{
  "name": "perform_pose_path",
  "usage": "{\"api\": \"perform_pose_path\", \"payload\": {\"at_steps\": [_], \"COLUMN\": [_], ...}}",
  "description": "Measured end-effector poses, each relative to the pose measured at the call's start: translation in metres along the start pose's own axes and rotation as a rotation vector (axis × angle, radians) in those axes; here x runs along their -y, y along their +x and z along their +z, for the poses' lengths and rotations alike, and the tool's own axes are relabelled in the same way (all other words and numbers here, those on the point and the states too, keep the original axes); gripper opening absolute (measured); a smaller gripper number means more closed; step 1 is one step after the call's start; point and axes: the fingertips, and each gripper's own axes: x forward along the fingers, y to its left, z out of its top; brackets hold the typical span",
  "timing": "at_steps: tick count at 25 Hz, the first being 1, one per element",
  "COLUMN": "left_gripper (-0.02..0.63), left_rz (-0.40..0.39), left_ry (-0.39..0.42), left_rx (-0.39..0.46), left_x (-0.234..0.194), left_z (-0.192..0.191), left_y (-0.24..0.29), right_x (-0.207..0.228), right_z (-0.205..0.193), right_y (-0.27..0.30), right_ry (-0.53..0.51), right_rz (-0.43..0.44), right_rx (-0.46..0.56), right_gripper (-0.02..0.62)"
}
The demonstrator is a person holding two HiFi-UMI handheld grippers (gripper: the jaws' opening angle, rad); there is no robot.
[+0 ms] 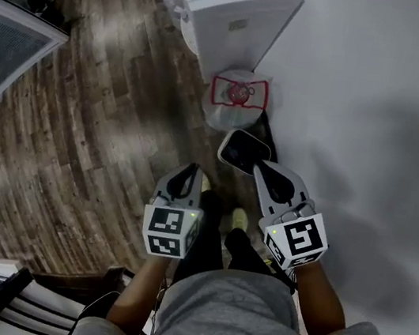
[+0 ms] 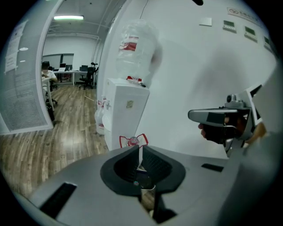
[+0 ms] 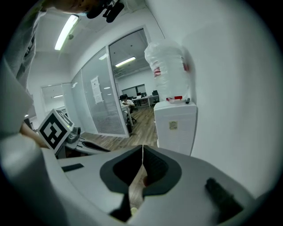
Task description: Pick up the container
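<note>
Head view, the scene: the person stood over a wood floor (image 1: 82, 116) with a white wall (image 1: 380, 112) running along its right edge.
Head view, the container: I took the dark tub with the pale rim to be the container (image 1: 243, 151). It sat on the floor right at the foot of the wall. Farther along that wall edge were a bin bag (image 1: 237, 99) with red handles and then a white water dispenser (image 1: 236, 15).
Head view, the grippers: the left gripper (image 1: 191, 171) and right gripper (image 1: 263, 168) hung side by side above the floor. The right one's tips sat just short of the tub, and I couldn't see any contact.
Left gripper view, fingers: pressed together to a thin seam, nothing between them.
Left gripper view, beyond: the red-handled bag showed just above the tips, with the dispenser and its bottle (image 2: 137, 48) behind.
Right gripper view, fingers: also shut tight and empty.
Right gripper view, beyond: dispenser and bottle ahead. The tub didn't show here.
Step in hand: looked like the approach to me, with nothing picked up yet.
Next move: I reckon a gripper needed its fingers spread, then lowered to the tub's rim and closed on it.
</note>
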Motion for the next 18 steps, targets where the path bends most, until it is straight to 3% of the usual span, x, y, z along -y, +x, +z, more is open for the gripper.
{"api": "perform_pose_path", "payload": {"at_steps": [7, 8, 10, 18], "left_gripper": [0.017, 0.025, 0.128, 0.152], "left_rz": [-0.073, -0.093, -0.126, -0.121], "left_ry": [0.01, 0.012, 0.012, 0.02], "left_rx": [-0.07, -0.068, -0.076, -0.155], "left_x": [-0.011, -0.009, -0.005, -0.022], "left_z": [-0.026, -0.028, -0.035, -0.102], "left_y": [0.057, 0.067, 0.085, 0.149], "right_x": [0.022, 0.026, 0.032, 0.039], "right_z": [-0.046, -0.053, -0.067, -0.14], "right_y": [0.041, 0.047, 0.057, 0.088], "right_ry": [0.083, 0.099, 0.127, 0.194], "right_rz": [-0.053, -0.058, -0.06, -0.058], "right_rx": [-0.059, -0.065, -0.073, -0.113], "right_gripper": [0.025, 0.025, 0.025, 0.025]}}
